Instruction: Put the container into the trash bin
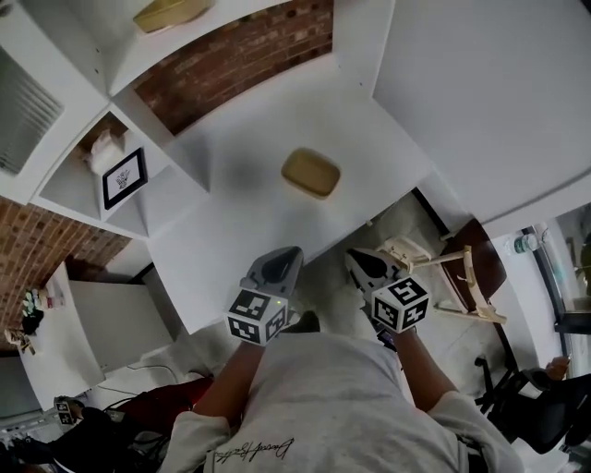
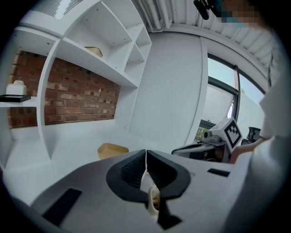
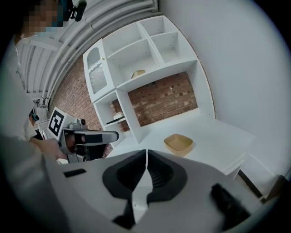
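A shallow tan container [image 1: 311, 173] lies alone on the white desk [image 1: 240, 203]; it also shows as the container [image 2: 112, 149] and the container [image 3: 179, 144] in the gripper views. My left gripper [image 1: 282, 260] hovers at the desk's near edge, jaws shut with nothing between them. My right gripper [image 1: 362, 265] hangs just off the desk's edge over the floor, also shut and empty. Both sit well short of the container. No trash bin is visible.
White shelving [image 1: 102, 175] with a framed picture [image 1: 123, 177] stands left of the desk against a brick wall [image 1: 240, 55]. A second tan dish [image 1: 168, 13] rests on an upper shelf. A wooden chair [image 1: 452, 272] stands at the right on the floor.
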`<action>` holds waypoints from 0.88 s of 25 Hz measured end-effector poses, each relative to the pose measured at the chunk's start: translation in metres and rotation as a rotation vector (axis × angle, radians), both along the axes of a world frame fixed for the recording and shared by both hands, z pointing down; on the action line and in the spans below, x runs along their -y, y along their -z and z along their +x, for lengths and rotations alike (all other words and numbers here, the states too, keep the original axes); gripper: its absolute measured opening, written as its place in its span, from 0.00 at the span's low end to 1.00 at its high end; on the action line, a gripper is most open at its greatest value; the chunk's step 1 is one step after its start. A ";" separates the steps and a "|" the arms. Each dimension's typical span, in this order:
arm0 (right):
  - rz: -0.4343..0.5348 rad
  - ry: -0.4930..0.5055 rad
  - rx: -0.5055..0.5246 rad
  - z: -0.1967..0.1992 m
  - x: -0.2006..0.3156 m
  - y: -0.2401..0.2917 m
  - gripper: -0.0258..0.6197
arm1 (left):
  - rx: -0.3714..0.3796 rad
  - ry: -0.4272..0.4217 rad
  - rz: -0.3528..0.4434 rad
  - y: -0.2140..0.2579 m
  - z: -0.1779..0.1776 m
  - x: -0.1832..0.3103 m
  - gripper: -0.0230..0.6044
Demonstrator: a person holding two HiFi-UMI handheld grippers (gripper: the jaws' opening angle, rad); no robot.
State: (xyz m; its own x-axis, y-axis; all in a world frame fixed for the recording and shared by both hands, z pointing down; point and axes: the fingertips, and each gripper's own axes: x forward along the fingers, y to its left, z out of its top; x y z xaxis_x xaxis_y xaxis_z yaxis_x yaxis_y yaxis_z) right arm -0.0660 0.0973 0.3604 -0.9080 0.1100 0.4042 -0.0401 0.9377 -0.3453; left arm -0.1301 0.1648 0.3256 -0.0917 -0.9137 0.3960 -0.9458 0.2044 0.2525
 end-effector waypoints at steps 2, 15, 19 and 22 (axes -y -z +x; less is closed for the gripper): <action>0.008 -0.006 0.002 -0.020 0.004 0.004 0.09 | -0.017 0.004 0.004 0.000 -0.020 0.000 0.06; 0.023 -0.064 -0.068 -0.061 0.025 0.006 0.09 | -0.059 0.011 0.025 0.002 -0.090 0.017 0.06; 0.024 -0.066 -0.083 -0.066 0.032 0.003 0.09 | -0.068 0.007 0.024 -0.004 -0.090 0.021 0.06; 0.022 -0.060 -0.080 -0.074 0.041 0.003 0.09 | -0.073 0.014 0.019 -0.007 -0.096 0.026 0.06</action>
